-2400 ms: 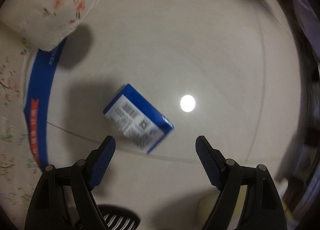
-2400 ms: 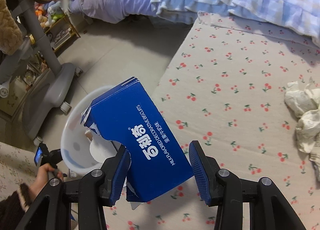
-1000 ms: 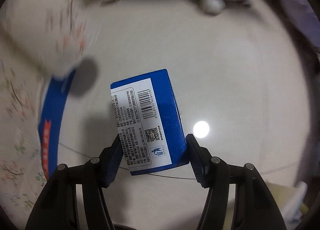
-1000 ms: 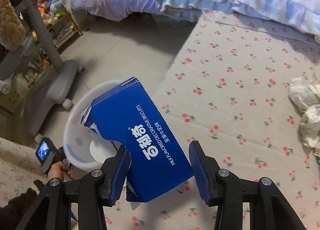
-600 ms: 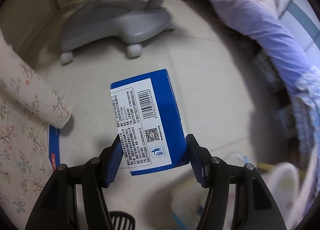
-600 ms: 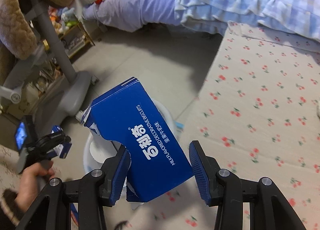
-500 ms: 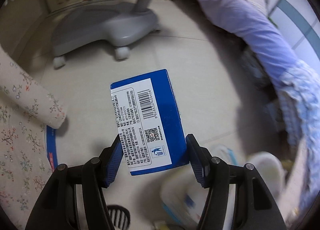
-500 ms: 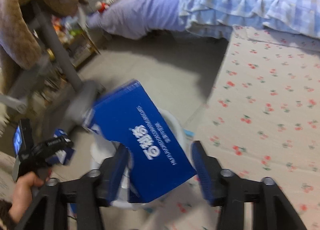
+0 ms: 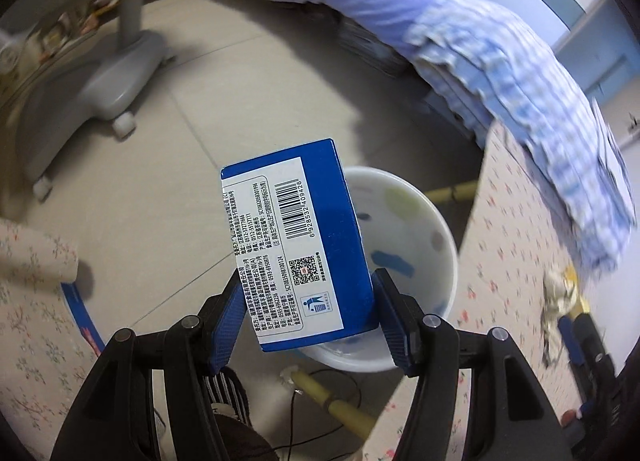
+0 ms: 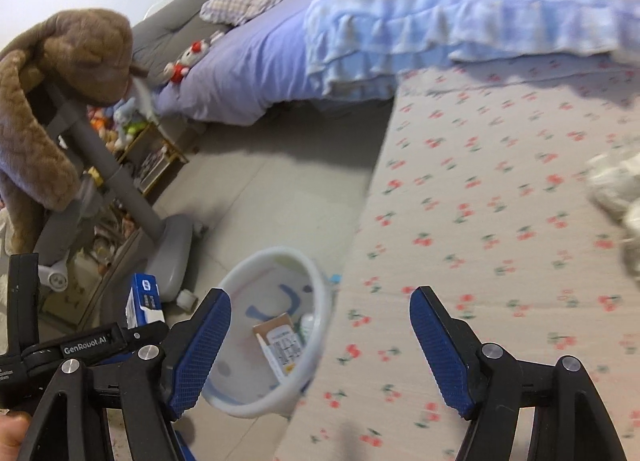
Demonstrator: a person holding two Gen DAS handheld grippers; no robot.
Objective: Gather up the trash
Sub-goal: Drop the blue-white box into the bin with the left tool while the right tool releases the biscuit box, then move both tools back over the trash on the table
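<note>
My left gripper (image 9: pixel 306 315) is shut on a small blue box (image 9: pixel 296 237) with a white barcode label, held above the near rim of a white trash bin (image 9: pixel 436 229). In the right wrist view the same box (image 10: pixel 144 299) and left gripper show at the lower left, beside the bin (image 10: pixel 324 325). My right gripper (image 10: pixel 320 345) is open and empty over the bin. A box with a cardboard-brown flap and a printed label (image 10: pixel 278 341) lies inside the bin. Crumpled white paper (image 10: pixel 616 189) lies on the cherry-print mat (image 10: pixel 500 221).
A grey chair base on castors (image 9: pixel 92 89) stands on the tiled floor to the left, with a brown plush (image 10: pixel 52 93) draped over the chair. A bed with lilac and blue checked bedding (image 10: pixel 400 21) runs along the back. More crumpled trash (image 9: pixel 560 293) lies on the mat.
My right gripper has opened and the large blue box has left it; a box now lies in the bin. My left gripper has carried the small blue box from the floor to over the bin.
</note>
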